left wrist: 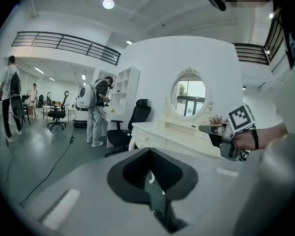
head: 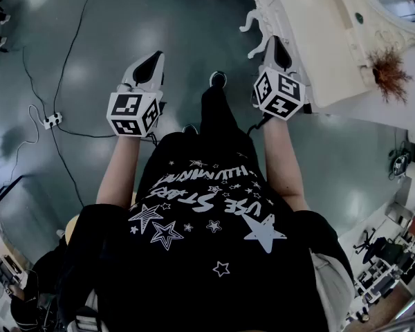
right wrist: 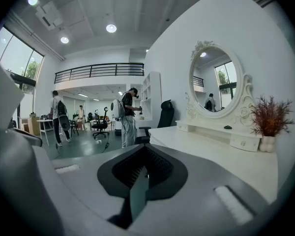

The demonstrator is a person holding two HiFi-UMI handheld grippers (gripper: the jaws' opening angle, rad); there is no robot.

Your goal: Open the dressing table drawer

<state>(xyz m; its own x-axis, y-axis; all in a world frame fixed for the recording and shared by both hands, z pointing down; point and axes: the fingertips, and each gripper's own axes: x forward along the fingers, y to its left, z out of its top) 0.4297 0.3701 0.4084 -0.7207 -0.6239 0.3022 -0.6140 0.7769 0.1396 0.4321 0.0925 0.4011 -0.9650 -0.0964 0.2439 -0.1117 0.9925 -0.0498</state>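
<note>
Right grey hand-held gripper (head: pixel 275 43), jaws pressed together and empty, hovers just beside the white carved dressing table (head: pixel 325 47), probably lining up on its closed drawer (left wrist: pixel 151 140). Left gripper (head: pixel 153 59), likewise closed, hangs well clear.

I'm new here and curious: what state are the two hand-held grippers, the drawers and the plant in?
Left hand-held gripper: jaws together, nothing held.
Right hand-held gripper: jaws together, nothing held.
Dressing table drawers: closed.
Potted plant: upright on the tabletop.
</note>
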